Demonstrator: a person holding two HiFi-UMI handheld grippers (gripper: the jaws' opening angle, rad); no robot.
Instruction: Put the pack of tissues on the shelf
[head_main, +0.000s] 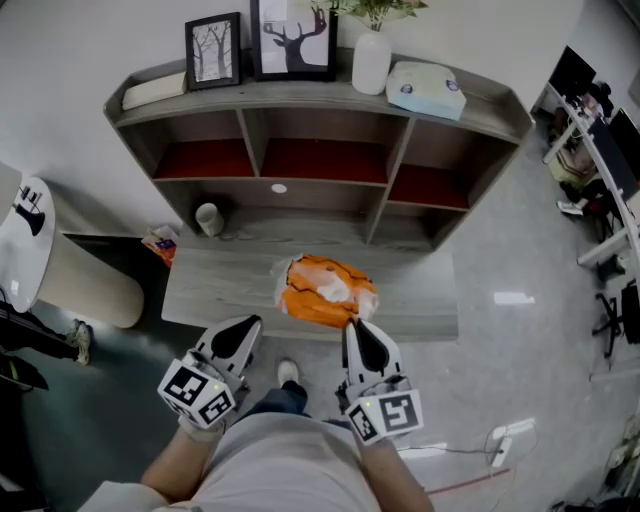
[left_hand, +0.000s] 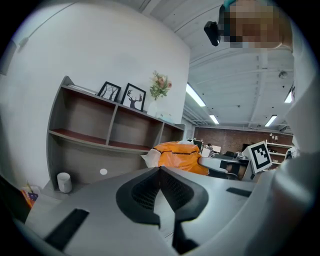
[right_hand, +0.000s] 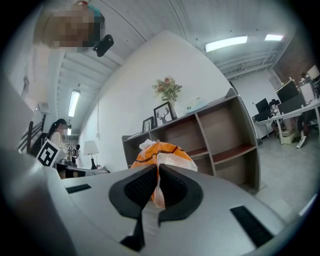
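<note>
**Orange pack pinched by its wrapper**

The pack (head_main: 325, 290) is orange with a white patch, and its plastic is crumpled. The right tool (head_main: 353, 324) is clamped on a thin fold of the wrapper. The pack is at the grey bench (head_main: 210, 290), in front of the shelf (head_main: 330, 190). The left tool (head_main: 254, 323) is closed on nothing, just beside the pack. The floor (head_main: 520, 340) is glossy grey, and office desks (head_main: 600, 170) are cut off at the right. I cannot tell whether the pack rests on the bench or hangs just above it
</note>
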